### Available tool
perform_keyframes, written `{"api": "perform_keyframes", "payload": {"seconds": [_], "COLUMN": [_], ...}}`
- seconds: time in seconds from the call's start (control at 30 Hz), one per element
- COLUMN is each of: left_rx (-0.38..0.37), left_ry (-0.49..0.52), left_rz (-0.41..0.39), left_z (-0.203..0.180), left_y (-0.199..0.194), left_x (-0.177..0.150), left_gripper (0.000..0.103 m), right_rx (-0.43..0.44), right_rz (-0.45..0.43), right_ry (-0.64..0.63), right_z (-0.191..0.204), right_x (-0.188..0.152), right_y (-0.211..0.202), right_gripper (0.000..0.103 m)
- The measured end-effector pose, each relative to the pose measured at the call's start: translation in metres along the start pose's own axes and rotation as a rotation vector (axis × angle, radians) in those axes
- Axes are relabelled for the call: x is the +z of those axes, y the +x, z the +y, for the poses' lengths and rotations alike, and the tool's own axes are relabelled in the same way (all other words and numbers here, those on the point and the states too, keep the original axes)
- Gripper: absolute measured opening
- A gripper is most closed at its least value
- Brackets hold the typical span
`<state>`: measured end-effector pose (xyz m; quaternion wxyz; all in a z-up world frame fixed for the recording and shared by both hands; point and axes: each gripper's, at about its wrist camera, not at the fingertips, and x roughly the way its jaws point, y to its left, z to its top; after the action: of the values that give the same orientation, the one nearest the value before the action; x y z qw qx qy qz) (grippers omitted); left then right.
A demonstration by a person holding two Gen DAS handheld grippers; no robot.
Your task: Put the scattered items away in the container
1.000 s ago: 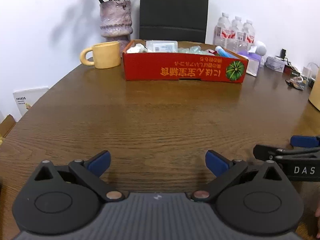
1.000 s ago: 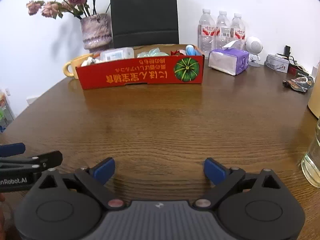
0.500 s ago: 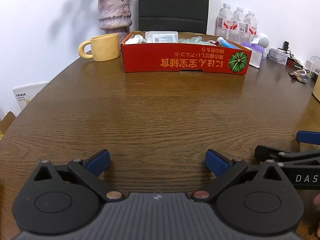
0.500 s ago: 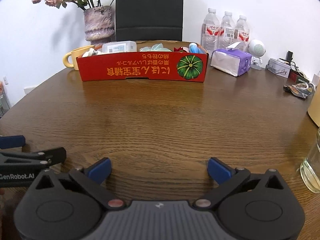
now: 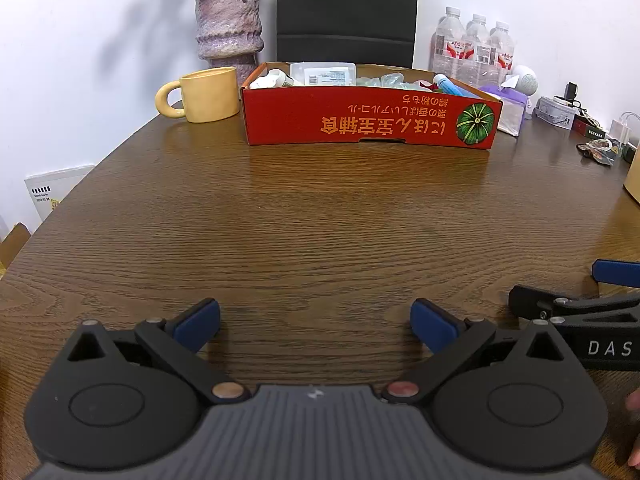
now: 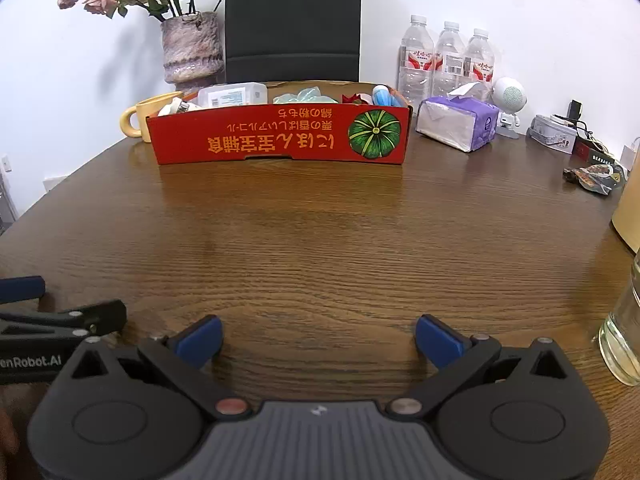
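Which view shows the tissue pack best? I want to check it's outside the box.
The right wrist view: the purple tissue pack sits whole on the table, right of the red box. In the left wrist view, the box corner hides most of it.

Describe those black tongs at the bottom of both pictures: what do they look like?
The left tongs and right tongs match: black linkage arms on round black discs, blue pads at the tips, small metal pivot pins, and a ribbed grey body with a small logo. White lettering runs along each one's side, "DAS" on the right, "enRobot.AI" on the left.
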<state>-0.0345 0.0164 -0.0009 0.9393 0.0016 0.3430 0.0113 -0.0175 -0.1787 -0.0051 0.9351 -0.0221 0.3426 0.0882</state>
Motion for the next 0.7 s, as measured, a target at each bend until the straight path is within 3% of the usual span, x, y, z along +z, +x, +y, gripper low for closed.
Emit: {"api": "perform_keyframes", "payload": {"seconds": [0.7], "left_rx": [0.0], "left_ry": [0.001], "left_rz": [0.0], "left_z": [0.0], "left_y": [0.0002], "left_x": [0.0], "left_gripper": [0.103], "right_rx": [0.001], "right_rz": [0.0], "right_ry": [0.002], "right_z": [-0.0003], "right_x": [0.0007], "right_y": [-0.0005], "right_gripper": [0.103]}}
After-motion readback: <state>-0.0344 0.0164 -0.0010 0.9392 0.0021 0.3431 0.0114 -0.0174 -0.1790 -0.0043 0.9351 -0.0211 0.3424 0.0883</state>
